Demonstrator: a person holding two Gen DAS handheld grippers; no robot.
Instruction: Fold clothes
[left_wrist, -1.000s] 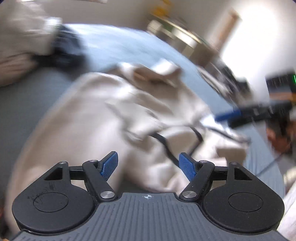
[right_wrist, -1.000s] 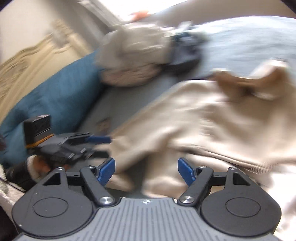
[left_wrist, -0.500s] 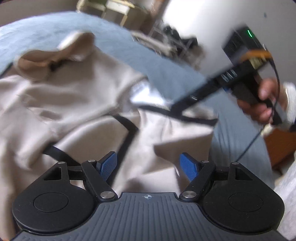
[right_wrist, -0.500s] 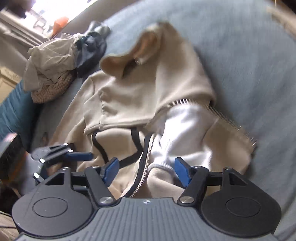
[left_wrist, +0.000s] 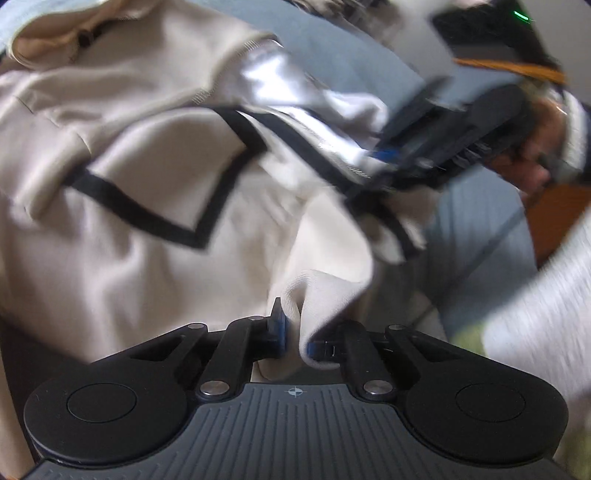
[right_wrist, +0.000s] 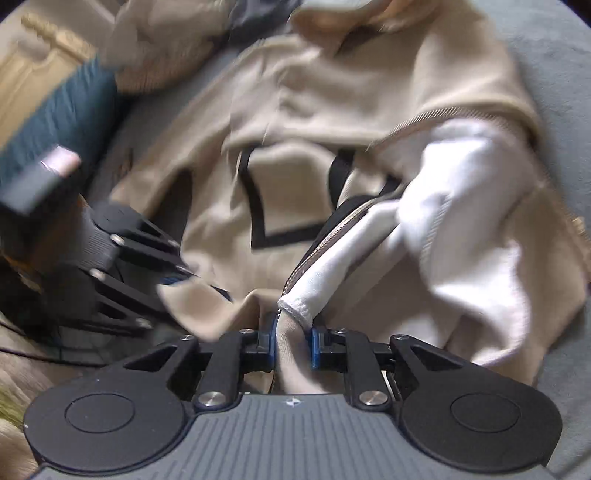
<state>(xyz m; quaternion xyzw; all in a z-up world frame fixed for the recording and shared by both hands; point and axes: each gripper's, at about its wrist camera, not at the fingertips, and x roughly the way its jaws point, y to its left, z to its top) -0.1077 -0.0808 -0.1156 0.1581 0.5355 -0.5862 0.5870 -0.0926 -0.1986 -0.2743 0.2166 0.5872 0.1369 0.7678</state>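
Note:
A beige zip hoodie (left_wrist: 122, 236) with black trim and white lining lies spread on a blue-grey bed. My left gripper (left_wrist: 295, 338) is shut on a fold of its beige hem. My right gripper (right_wrist: 291, 345) is shut on the hem beside the zipper, where the white lining (right_wrist: 454, 206) turns out. The hoodie (right_wrist: 332, 96) fills the right wrist view, hood at the top. Each gripper shows in the other's view: the right one (left_wrist: 417, 158) at upper right, the left one (right_wrist: 177, 275) at left, both holding fabric.
The blue-grey bed cover (right_wrist: 561, 74) surrounds the hoodie. A pile of other clothes (right_wrist: 166, 33) lies at the top left of the right wrist view, beside a teal pillow (right_wrist: 55, 122). A person's hand (left_wrist: 532, 147) holds the right gripper.
Both grippers moved down to the hoodie's hem and closed from open onto fabric. The views are much closer to the garment than before.

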